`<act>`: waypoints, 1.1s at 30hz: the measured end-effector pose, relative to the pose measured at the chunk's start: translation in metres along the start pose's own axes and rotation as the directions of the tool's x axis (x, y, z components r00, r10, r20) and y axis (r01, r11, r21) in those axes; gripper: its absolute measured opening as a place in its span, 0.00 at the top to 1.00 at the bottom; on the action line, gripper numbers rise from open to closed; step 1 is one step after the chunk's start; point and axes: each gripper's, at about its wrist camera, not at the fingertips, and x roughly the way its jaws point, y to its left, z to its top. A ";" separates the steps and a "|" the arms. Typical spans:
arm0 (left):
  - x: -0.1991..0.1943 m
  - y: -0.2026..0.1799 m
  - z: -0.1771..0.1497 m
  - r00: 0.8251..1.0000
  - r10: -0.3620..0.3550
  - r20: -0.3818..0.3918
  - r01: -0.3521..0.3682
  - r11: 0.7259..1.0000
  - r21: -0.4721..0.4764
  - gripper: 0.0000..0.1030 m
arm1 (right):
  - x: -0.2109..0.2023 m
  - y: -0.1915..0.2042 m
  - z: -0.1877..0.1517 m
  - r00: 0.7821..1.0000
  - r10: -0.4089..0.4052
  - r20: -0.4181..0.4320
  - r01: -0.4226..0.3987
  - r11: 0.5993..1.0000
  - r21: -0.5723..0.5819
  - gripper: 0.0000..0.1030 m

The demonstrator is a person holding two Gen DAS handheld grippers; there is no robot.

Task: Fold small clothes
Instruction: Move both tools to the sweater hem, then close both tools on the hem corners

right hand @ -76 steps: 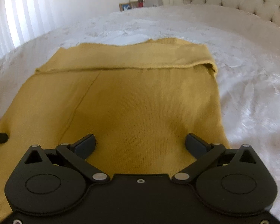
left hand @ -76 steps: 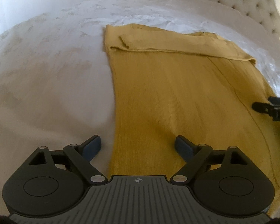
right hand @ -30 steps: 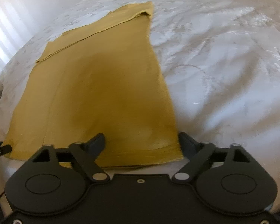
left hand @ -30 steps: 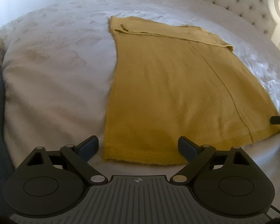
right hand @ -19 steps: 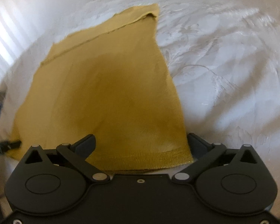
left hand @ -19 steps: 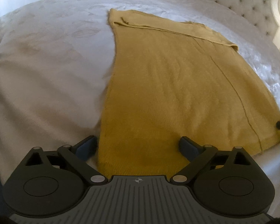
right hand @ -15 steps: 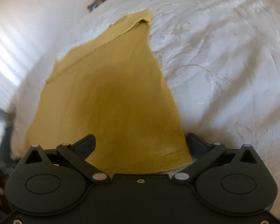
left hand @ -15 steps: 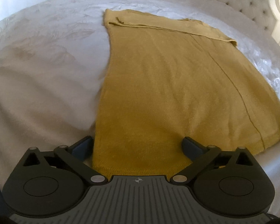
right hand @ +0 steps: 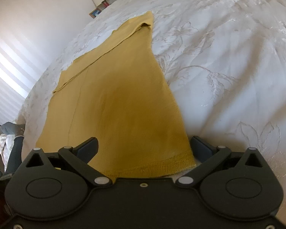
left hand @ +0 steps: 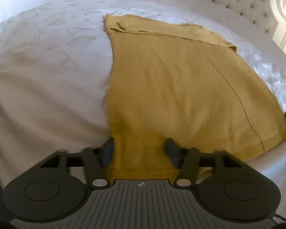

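We have the yellow garment (left hand: 177, 87) lying flat on the bed (left hand: 47, 72), its far end already folded over into a band. Half a second ago our left gripper (left hand: 139, 150) straddled the near hem's left corner with fingers spread wide; now they have drawn in partway around the cloth, though a gap remains and they are blurred, so no grip yet. Our right gripper (right hand: 145, 148) has held its place at the hem's right corner, fingers fully apart on either side of the fabric. We judge both corners are nearly caught, ready to carry the hem toward the far band.
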 end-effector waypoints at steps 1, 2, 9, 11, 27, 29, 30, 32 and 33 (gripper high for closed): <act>-0.001 0.002 0.000 1.000 -0.009 0.001 0.009 1.000 -0.012 0.58 | 0.000 0.000 0.000 1.000 0.000 0.000 0.000 1.000 -0.002 0.00; -0.001 0.003 0.000 1.000 -0.016 0.001 0.016 1.000 -0.021 0.61 | 0.000 0.001 0.000 1.000 0.000 0.000 0.000 1.000 -0.004 0.00; -0.004 0.011 -0.001 0.999 -0.052 0.007 0.052 0.997 -0.060 0.71 | -0.005 0.001 -0.002 1.000 0.001 -0.005 -0.001 1.000 -0.001 0.30; -0.004 0.012 -0.001 0.998 -0.057 0.007 0.058 0.996 -0.074 0.71 | -0.007 -0.001 -0.003 1.000 0.006 0.000 -0.006 1.000 0.022 0.46; -0.009 0.024 0.003 0.999 -0.046 -0.006 0.045 0.989 -0.139 0.68 | -0.006 0.010 -0.006 1.000 0.001 -0.013 -0.001 0.999 -0.033 0.82; -0.009 0.023 0.004 0.993 -0.119 0.000 0.118 0.982 -0.148 0.95 | -0.006 0.011 -0.005 1.000 0.006 -0.018 -0.007 0.999 -0.040 0.82; -0.010 0.023 0.006 0.989 -0.149 0.008 0.148 0.976 -0.157 0.95 | -0.007 0.011 -0.004 1.000 0.010 -0.020 -0.011 0.999 -0.041 0.82; -0.016 0.023 0.008 0.985 -0.165 0.045 0.170 0.973 -0.159 0.95 | -0.011 0.013 -0.001 1.000 0.019 -0.008 -0.020 0.999 -0.038 0.83; -0.020 0.023 0.010 0.982 -0.173 0.070 0.182 0.970 -0.160 0.95 | -0.014 0.014 0.000 1.000 0.027 0.004 -0.027 0.999 -0.033 0.83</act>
